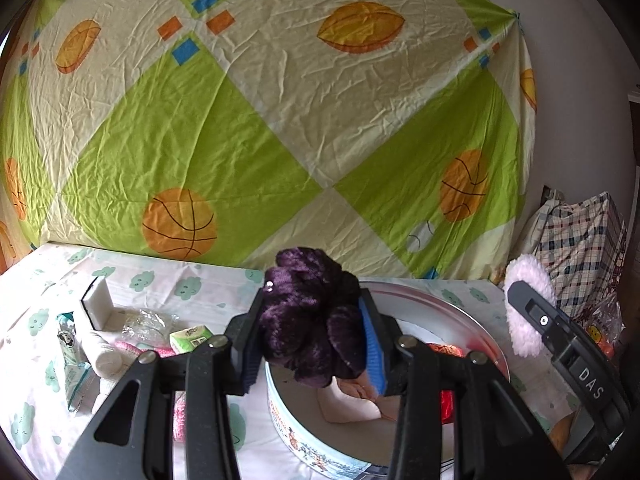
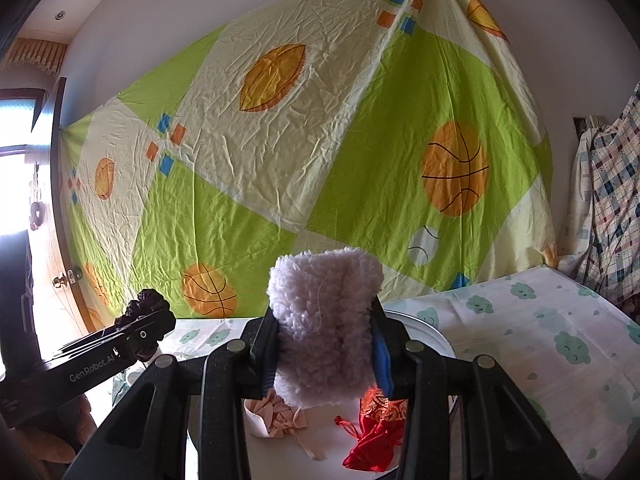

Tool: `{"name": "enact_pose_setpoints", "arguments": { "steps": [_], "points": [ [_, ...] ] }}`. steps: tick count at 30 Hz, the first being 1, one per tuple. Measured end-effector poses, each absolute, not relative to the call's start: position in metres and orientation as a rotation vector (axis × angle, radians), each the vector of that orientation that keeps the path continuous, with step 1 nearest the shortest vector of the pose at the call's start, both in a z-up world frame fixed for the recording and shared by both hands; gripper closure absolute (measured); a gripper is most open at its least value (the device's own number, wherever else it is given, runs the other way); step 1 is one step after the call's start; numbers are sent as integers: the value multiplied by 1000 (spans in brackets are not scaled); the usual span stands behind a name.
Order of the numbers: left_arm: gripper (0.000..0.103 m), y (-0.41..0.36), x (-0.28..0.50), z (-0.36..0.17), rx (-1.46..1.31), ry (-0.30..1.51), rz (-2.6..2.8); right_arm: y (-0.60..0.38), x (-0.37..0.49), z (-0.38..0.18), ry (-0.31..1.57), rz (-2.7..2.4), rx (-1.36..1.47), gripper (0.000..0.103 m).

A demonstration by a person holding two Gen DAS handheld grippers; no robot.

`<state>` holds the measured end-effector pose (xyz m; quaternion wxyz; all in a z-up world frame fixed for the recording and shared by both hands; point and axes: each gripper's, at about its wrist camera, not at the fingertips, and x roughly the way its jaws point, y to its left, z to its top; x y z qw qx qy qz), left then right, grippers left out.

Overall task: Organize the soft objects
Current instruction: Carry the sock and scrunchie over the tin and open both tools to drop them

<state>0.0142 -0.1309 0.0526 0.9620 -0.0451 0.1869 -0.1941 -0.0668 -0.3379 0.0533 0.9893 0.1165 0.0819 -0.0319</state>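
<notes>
My left gripper is shut on a dark purple velvet scrunchie, held above the near rim of a round printed tin. In the tin lie a beige pouch and a red satin pouch. My right gripper is shut on a white fluffy fleece piece, also held over the tin. The left wrist view shows that fleece piece at the right, on the right gripper's tip. The scrunchie appears at the left of the right wrist view, at about the same height.
The table wears a cloud-print cloth. Left of the tin lie a white foam block, a green tissue packet, a white roll, a pink knitted item and plastic wrappers. A sports-print sheet hangs behind; a plaid bag stands right.
</notes>
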Motion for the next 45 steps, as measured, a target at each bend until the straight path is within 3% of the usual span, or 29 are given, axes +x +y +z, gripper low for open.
{"name": "enact_pose_setpoints", "arguments": {
  "steps": [30, 45],
  "points": [
    [62, -218, 44, 37, -25, 505, -460, -395, -36, 44, 232, -293, 235, 62],
    [62, -249, 61, 13, 69, 648, -396, -391, 14, 26, 416, -276, 180, 62]
  ]
}}
